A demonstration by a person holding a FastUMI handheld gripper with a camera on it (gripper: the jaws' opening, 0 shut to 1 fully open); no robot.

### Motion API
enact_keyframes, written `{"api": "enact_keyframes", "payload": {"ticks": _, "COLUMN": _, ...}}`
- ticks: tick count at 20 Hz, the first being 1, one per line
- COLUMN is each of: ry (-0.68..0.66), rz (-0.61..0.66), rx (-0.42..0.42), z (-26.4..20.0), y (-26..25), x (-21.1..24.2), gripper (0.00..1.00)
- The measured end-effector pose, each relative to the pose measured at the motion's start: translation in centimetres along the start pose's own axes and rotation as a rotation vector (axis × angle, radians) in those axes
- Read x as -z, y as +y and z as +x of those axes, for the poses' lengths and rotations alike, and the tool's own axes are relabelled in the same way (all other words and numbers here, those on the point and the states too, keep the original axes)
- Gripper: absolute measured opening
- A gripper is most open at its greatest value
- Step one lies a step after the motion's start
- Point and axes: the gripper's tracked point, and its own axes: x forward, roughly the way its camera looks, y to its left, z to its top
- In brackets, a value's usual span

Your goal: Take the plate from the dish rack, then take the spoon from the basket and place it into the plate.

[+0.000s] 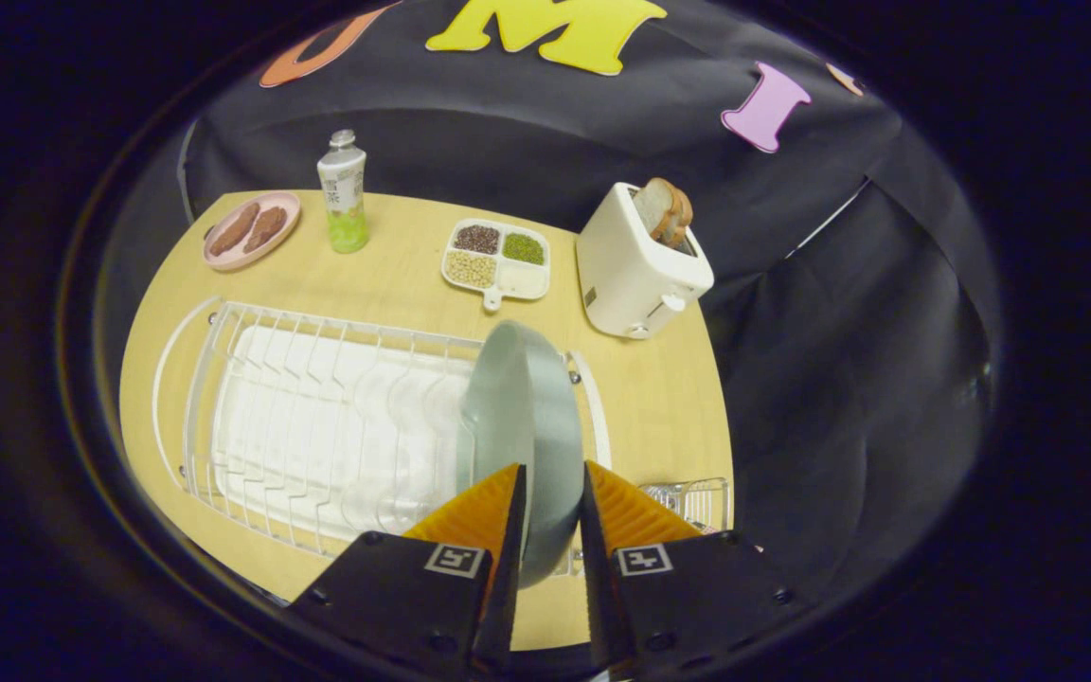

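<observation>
A light wooden table (659, 398) stands against the booth's black cloth wall (527, 133).

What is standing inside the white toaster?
Two slices of brown-crusted bread stick up from the slot of the toaster. Their lower halves are hidden inside it. The hand-held gripper is far from it, shut on the grey plate.

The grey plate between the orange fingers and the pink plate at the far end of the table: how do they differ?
The grey plate stands on edge at the dish rack's end, gripped between both fingers of the gripper; the pink plate lies flat on the table, untouched. The grey plate is empty; the pink plate holds two brown pieces of food. Both are round.
</observation>
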Motion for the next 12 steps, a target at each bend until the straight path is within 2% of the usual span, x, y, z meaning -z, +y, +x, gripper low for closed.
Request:
{"api": "enact_keyframes", "payload": {"ticks": 4, "ry": -0.021, "rz": 0.019, "rx": 0.081, "z": 0.2, "y": -0.8, "x": -0.5, "gripper": 0.31}}
{"api": "enact_keyframes", "payload": {"ticks": 6, "ry": -0.033, "rz": 0.017, "rx": 0.145, "z": 0.2, "y": -2.0, "x": -0.6, "gripper": 0.23}}
{"api": "enact_keyframes", "payload": {"ticks": 7, "ry": -0.034, "rz": 0.037, "rx": 0.146, "z": -0.1, "y": -1.9, "x": -0.5, "gripper": 0.18}}
{"api": "enact_keyframes", "payload": {"ticks": 9, "ry": -0.066, "rz": 0.06, "rx": 0.173, "z": -0.8, "y": -2.2, "x": -0.8, "gripper": 0.15}}
{"api": "enact_keyframes", "payload": {"ticks": 12, "ry": -0.176, "rz": 0.08, "rx": 0.286, "z": -2.8, "y": -4.3, "x": -2.1, "gripper": 0.15}}
